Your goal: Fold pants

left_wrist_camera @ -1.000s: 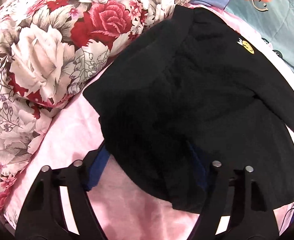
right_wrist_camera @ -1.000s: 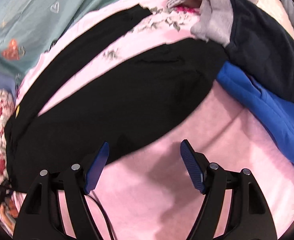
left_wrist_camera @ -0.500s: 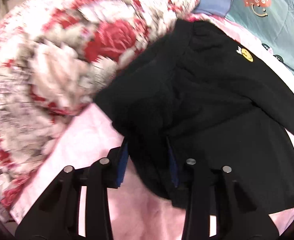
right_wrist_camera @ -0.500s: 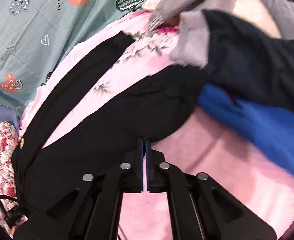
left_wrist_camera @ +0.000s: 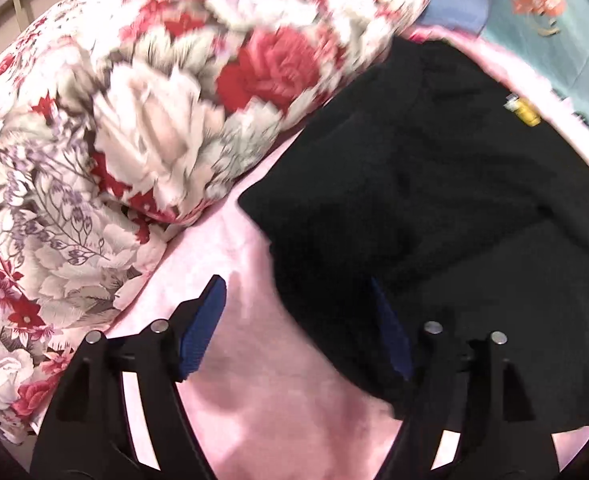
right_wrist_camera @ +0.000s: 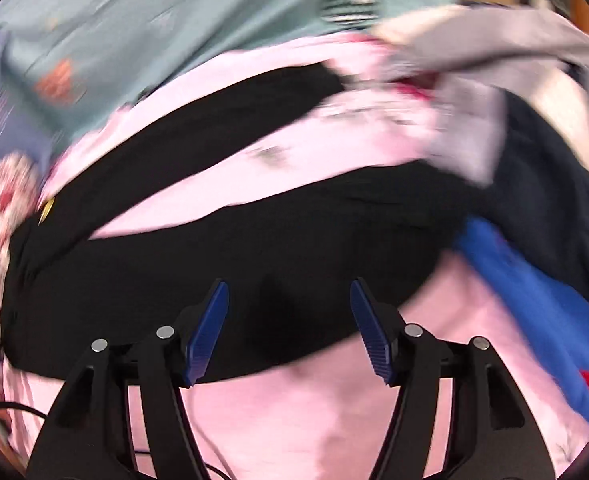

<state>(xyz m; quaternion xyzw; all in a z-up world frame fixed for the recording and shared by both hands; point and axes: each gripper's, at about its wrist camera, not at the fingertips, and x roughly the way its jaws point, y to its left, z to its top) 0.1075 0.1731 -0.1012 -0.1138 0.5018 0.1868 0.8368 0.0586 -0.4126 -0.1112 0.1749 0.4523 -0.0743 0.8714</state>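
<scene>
Black pants (right_wrist_camera: 254, 264), one pair, lie below two open claws (left_wrist_camera: 298, 328) (right_wrist_camera: 290, 328).

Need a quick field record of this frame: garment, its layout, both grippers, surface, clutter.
garment: black pants
layout: spread flat, two legs apart, not yet folded
left gripper: open, one finger over the pants edge
right gripper: open, over the pants, gripping nothing
surface: pink sheet
clutter: floral quilt beside the pants; blue garment and grey garment near the leg ends
</scene>
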